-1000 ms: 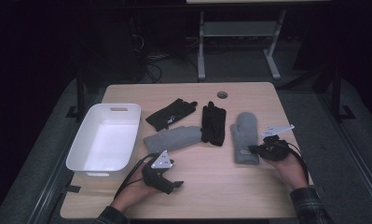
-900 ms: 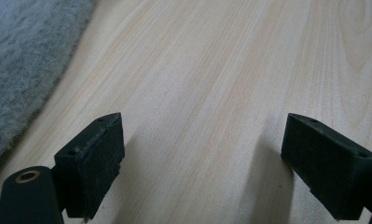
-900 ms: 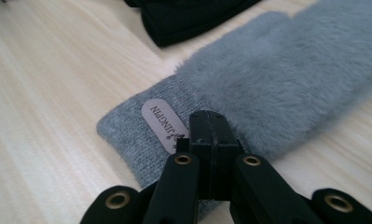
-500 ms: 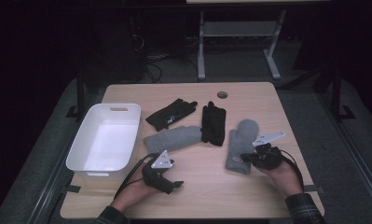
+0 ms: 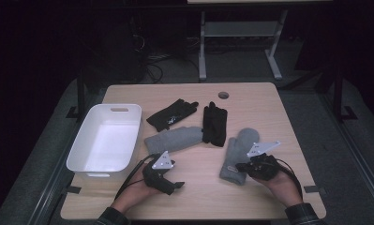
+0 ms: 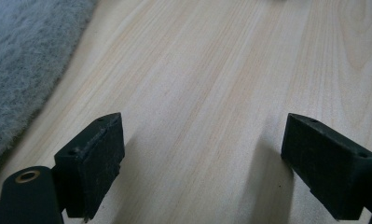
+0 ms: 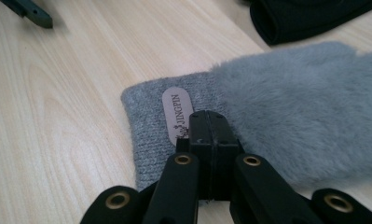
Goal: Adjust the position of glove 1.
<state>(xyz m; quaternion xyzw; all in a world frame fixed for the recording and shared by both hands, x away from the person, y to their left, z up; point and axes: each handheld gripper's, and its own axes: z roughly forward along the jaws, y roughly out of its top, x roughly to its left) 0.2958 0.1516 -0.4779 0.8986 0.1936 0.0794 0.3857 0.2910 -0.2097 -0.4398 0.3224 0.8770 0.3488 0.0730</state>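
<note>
A fluffy grey mitten (image 5: 238, 149) lies tilted at the right of the wooden table (image 5: 269, 108). My right gripper (image 5: 242, 167) is shut on its knitted cuff, beside the "JINGPIN" label (image 7: 176, 114). In the right gripper view the closed jaws (image 7: 207, 119) point down onto that cuff (image 7: 146, 130). A second grey mitten (image 5: 175, 138) lies at the middle, and its fuzzy edge (image 6: 25, 56) shows in the left gripper view. My left gripper (image 5: 176, 185) rests low on the table with its jaws (image 6: 204, 128) open over bare wood.
A white plastic bin (image 5: 116, 107) stands at the left edge. Two black gloves (image 5: 173, 114) (image 5: 215, 124) lie behind the mittens; one black cuff (image 7: 305, 18) sits just beyond the held mitten. A cable hole (image 5: 223, 95) is near the far edge.
My right gripper has pulled the grey mitten toward the near edge and slightly left, and the mitten has swung from straight to tilted. The left gripper has stayed put.
</note>
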